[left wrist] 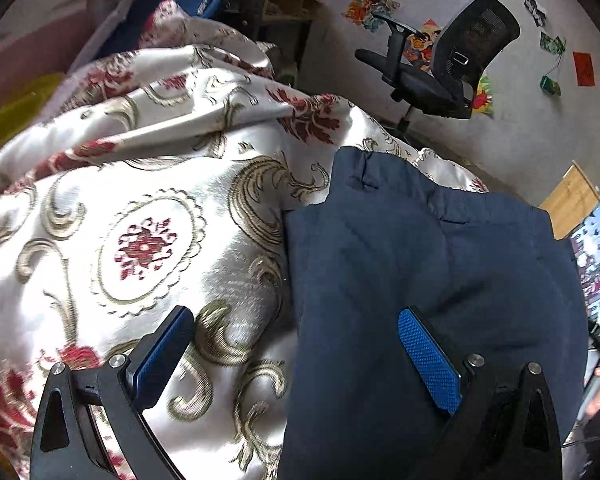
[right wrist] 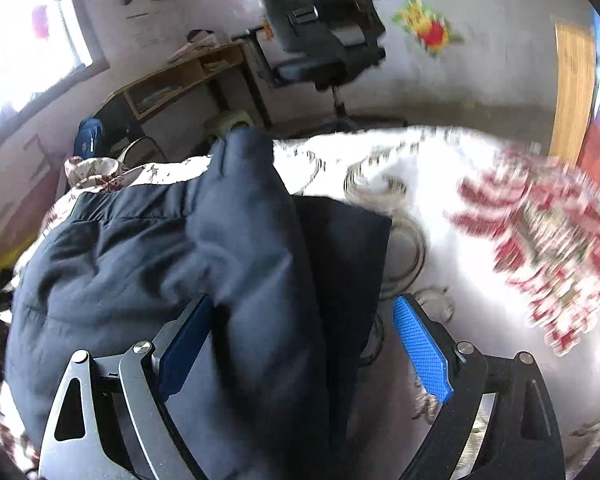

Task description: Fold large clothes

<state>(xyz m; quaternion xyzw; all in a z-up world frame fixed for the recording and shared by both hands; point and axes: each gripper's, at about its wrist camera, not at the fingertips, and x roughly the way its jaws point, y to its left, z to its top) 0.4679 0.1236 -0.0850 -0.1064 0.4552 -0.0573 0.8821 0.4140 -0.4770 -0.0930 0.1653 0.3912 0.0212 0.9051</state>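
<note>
Evidently both tongs hover spread and empty over the navy padded jacket (left wrist: 440,264), which lies flat on the floral satin bedspread (left wrist: 148,208) for folding. The left gripper (left wrist: 296,356) straddles its edge; the right gripper (right wrist: 304,344) brackets a puffy fold, pads unpressed. Blur hides the bedspread's pattern beyond the right gripper.

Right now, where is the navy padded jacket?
The navy padded jacket lies on the floral satin bedspread: at the right of the left wrist view, at the left and centre of the right wrist view, with the black office chair beyond it.
</note>
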